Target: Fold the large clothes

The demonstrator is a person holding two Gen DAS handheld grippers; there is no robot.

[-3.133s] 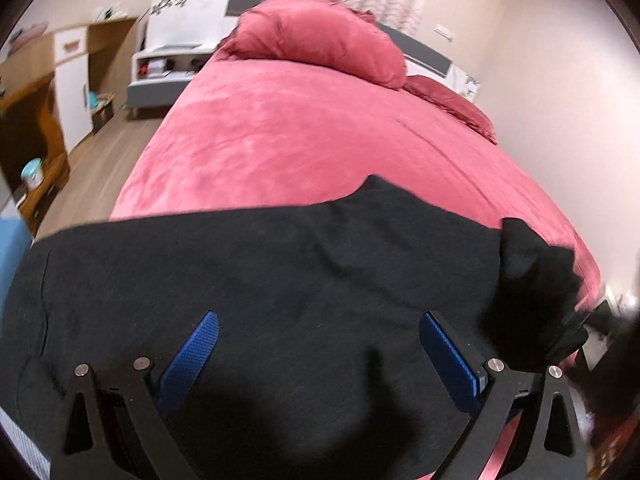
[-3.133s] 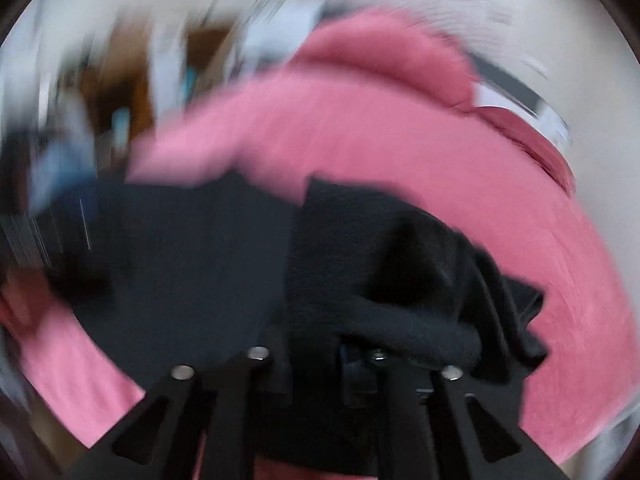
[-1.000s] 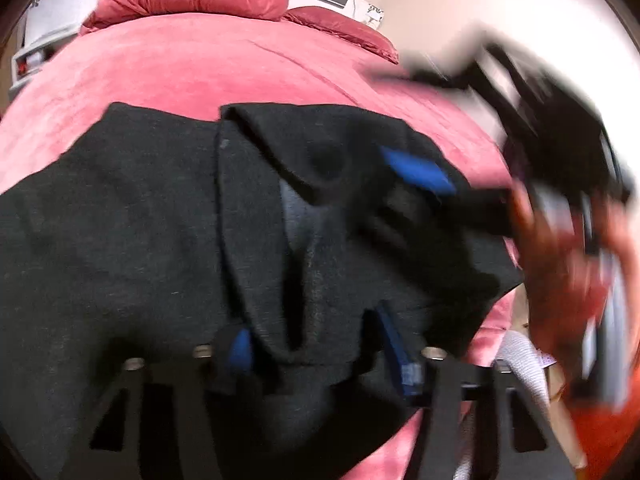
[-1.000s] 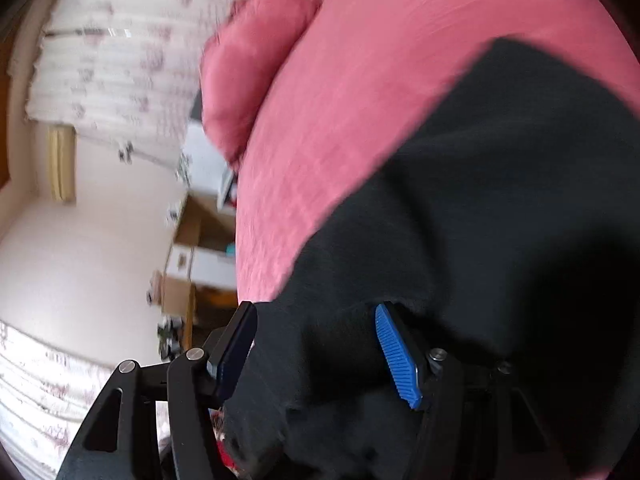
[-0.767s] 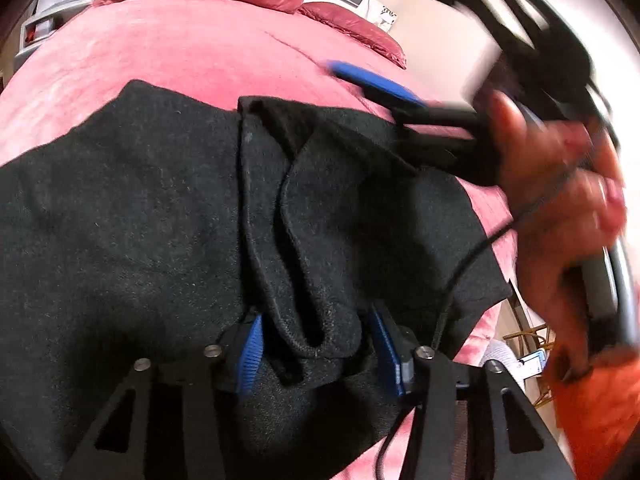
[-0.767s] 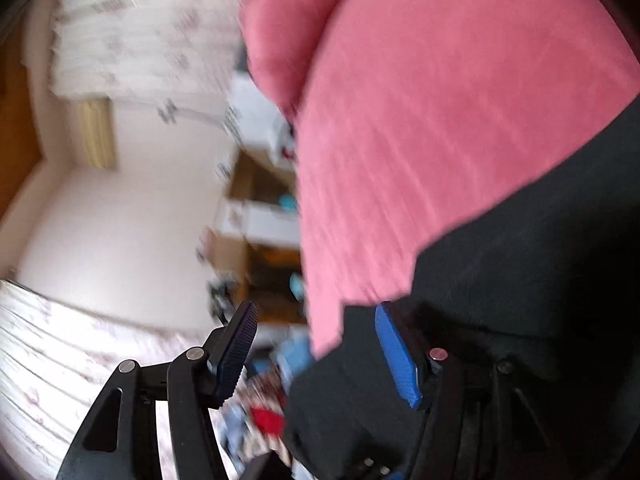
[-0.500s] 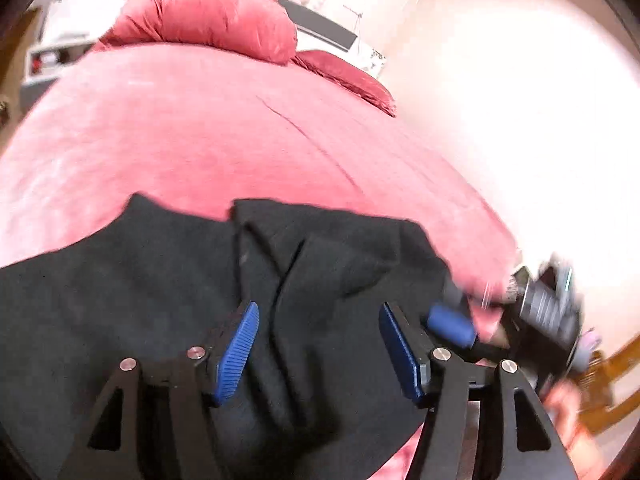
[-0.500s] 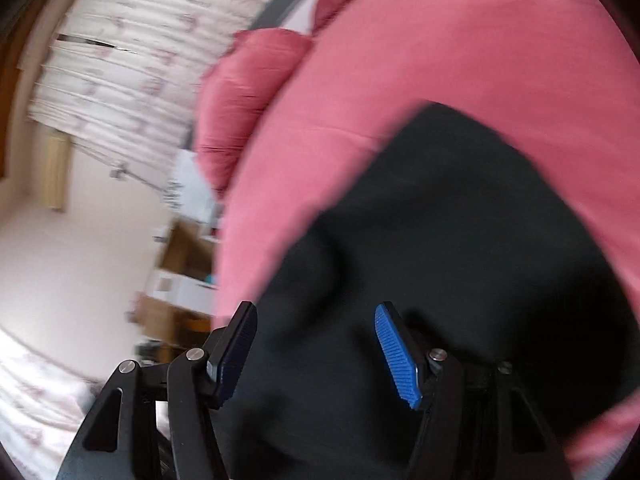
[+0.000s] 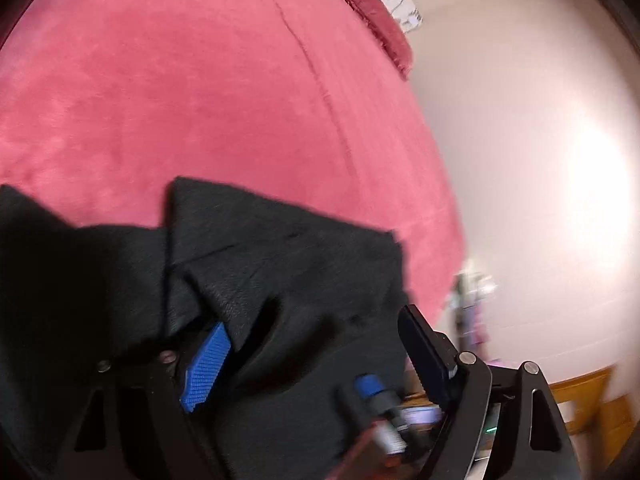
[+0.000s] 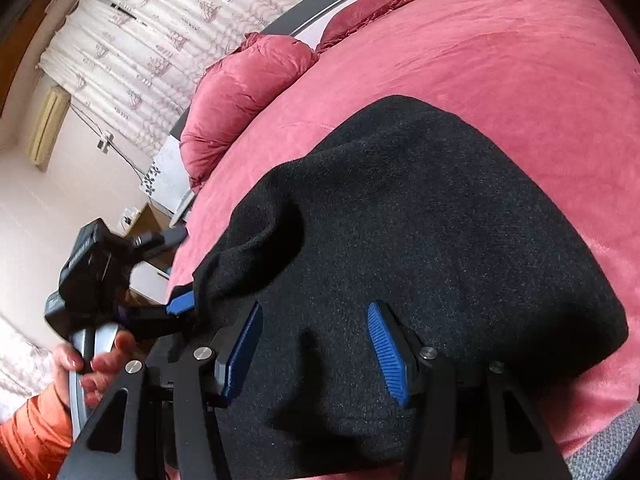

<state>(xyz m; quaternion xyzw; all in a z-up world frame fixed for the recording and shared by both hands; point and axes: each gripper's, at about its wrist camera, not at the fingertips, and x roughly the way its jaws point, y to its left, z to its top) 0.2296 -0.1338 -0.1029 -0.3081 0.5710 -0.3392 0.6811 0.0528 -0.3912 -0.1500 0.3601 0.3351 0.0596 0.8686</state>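
Note:
A large black garment (image 10: pixel 420 216) lies partly folded on the red bedspread (image 10: pixel 520 60); in the left wrist view it (image 9: pixel 280 264) fills the lower half, bunched in folds. My right gripper (image 10: pixel 316 348) is open, its blue pads just above the cloth, holding nothing. My left gripper (image 9: pixel 312 356) is open wide, its blue left pad (image 9: pixel 206 366) at a fold of the cloth. It also shows in the right wrist view (image 10: pixel 178 304), at the garment's left edge, held by a hand.
Red pillows (image 10: pixel 240 92) lie at the head of the bed. A curtain (image 10: pixel 160 20) hangs behind. The bed's right edge (image 9: pixel 436 216) drops off beside a pale wall. Wooden furniture (image 9: pixel 580 396) stands low on the right.
My left gripper has opened wider and swung right toward the garment's right end. My right gripper stayed open and now hovers steadily over the folded cloth.

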